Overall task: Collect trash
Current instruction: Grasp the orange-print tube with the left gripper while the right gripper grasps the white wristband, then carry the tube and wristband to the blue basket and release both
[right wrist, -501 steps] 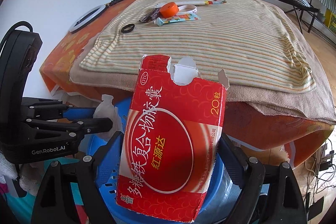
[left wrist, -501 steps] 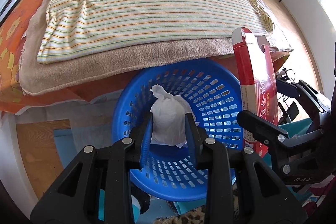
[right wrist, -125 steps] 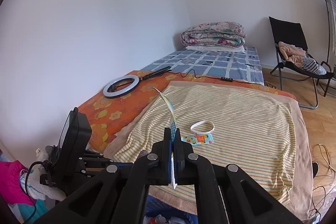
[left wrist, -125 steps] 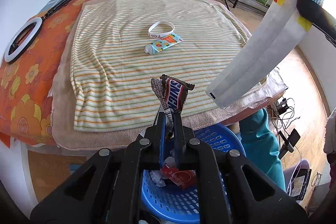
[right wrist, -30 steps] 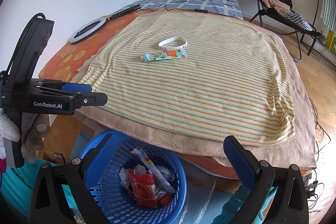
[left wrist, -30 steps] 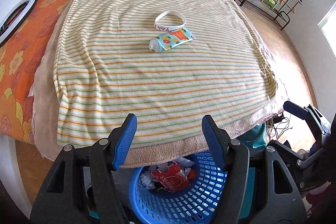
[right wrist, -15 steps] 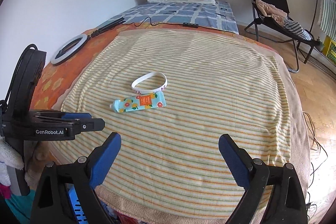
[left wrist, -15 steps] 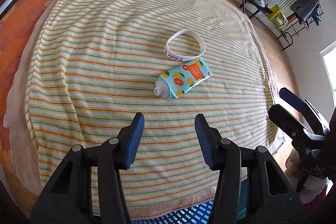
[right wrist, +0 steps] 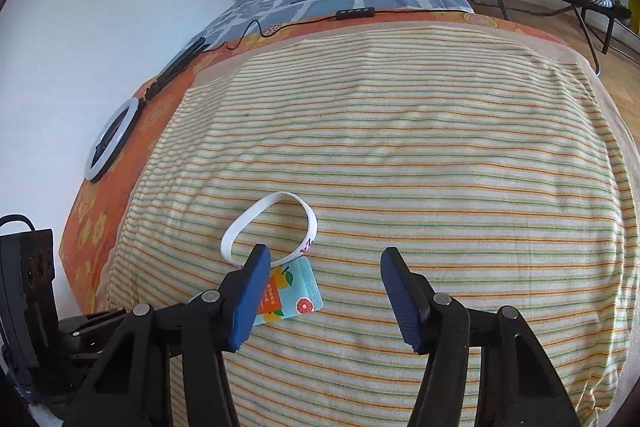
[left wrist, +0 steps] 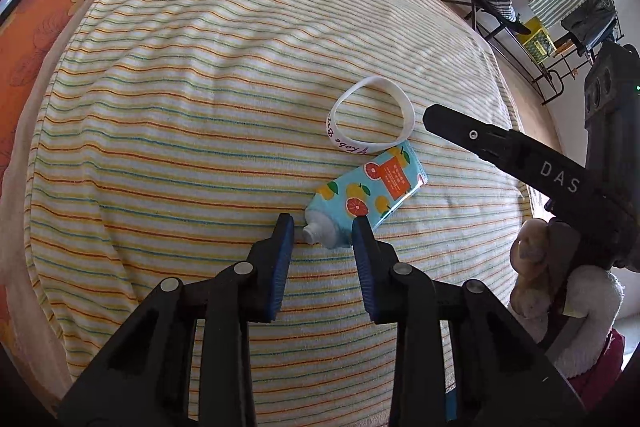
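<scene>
1. The left gripper [left wrist: 322, 227] has come forward over the striped towel [left wrist: 200, 87] since a second ago, when it hung above the blue basket at the bed's edge; the basket is now out of both views.
2. Its jaws have just been closing and now stand narrow, either side of the cap end of the fruit-print tube [left wrist: 366, 193]. The right pad is at the tube's shoulder; whether it presses I cannot tell, and the left pad stands apart from the cap, so the tube is not gripped.
3. The tube lies flat on the towel, its flat end touching the white wristband [left wrist: 370, 119].
4. The right gripper [right wrist: 322, 259] has also moved in from the basket, and its jaws have just been closing but remain wide apart, with bare towel between them.
5. In the right wrist view, its left finger [right wrist: 250, 291] overlaps the tube [right wrist: 298, 293] and the wristband's [right wrist: 270, 233] near edge; nothing is held.
</scene>
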The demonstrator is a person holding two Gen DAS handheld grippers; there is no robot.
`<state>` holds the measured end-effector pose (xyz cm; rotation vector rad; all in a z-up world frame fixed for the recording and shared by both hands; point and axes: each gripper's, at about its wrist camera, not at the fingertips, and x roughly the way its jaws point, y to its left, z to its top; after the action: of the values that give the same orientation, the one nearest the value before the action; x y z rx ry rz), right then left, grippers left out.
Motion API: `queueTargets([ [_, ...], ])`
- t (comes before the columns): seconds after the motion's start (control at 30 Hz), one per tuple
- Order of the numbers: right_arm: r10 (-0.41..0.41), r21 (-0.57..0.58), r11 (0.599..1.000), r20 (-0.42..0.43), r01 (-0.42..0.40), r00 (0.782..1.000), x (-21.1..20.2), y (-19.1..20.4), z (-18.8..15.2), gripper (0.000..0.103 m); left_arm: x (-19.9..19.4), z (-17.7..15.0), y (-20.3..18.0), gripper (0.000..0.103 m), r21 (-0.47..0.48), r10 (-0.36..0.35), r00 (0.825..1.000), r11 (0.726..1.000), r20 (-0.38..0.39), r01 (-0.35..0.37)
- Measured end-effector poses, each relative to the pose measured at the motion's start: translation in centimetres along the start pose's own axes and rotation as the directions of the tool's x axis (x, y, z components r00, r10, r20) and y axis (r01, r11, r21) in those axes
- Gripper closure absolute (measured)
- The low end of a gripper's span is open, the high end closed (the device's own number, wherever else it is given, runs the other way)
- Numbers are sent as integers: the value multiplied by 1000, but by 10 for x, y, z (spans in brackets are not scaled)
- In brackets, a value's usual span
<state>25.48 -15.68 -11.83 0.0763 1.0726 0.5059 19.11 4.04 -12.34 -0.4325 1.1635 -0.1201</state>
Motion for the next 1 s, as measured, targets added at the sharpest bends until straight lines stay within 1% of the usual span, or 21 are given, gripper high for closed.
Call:
queueTargets([
  [0.03, 3, 7, 1000, -4, -3, 1000, 5, 0, 2, 47, 1, 1, 1, 81, 1, 0, 1000, 1000, 1, 0],
  [0.07, 6, 12, 1000, -8, -6, 1000, 10, 1, 5, 49, 1, 3, 1, 82, 5, 0, 1000, 1000, 1, -1],
  [0.2, 4, 23, 1000, -19, -4, 1000, 27, 3, 14, 60, 1, 4, -2, 83, 24, 15, 1000, 1000, 13, -15],
  [0.3, -5, 24, 1000, -28, 6, 1000, 37, 6, 17, 65, -1, 2, -4, 83, 54, 34, 999, 998, 25, -36],
  [0.37, -28, 2, 1000, -19, 28, 999, 39, 10, 17, 72, -2, 1, -5, 83, 64, 41, 999, 997, 30, -43],
  [0.43, -57, -17, 998, -15, 57, 998, 40, 11, 19, 84, -4, -1, -5, 84, 67, 46, 998, 997, 35, -48],
  [0.47, -64, -23, 998, -10, 64, 998, 40, 11, 19, 88, -5, -2, -5, 84, 69, 50, 998, 996, 38, -52],
  [0.5, -64, -23, 998, -6, 64, 998, 39, 10, 19, 97, -8, -4, -4, 84, 72, 53, 998, 996, 41, -56],
  [0.53, -59, -17, 998, -2, 59, 998, 38, 9, 20, 101, -9, -5, -3, 84, 74, 56, 997, 995, 44, -59],
  [0.67, -76, 3, 997, 39, 76, 996, 25, 2, 20, 101, -18, -8, -3, 84, 81, 59, 997, 995, 58, -64],
  [0.8, -74, 23, 997, 79, 72, 994, 4, -5, 20, 101, -28, -12, -1, 84, 80, 61, 996, 995, 70, -67],
  [1.0, -91, -10, 996, 132, 93, 987, -30, -6, 14, 101, -49, -22, -1, 84, 95, 68, 993, 992, 100, -77],
])
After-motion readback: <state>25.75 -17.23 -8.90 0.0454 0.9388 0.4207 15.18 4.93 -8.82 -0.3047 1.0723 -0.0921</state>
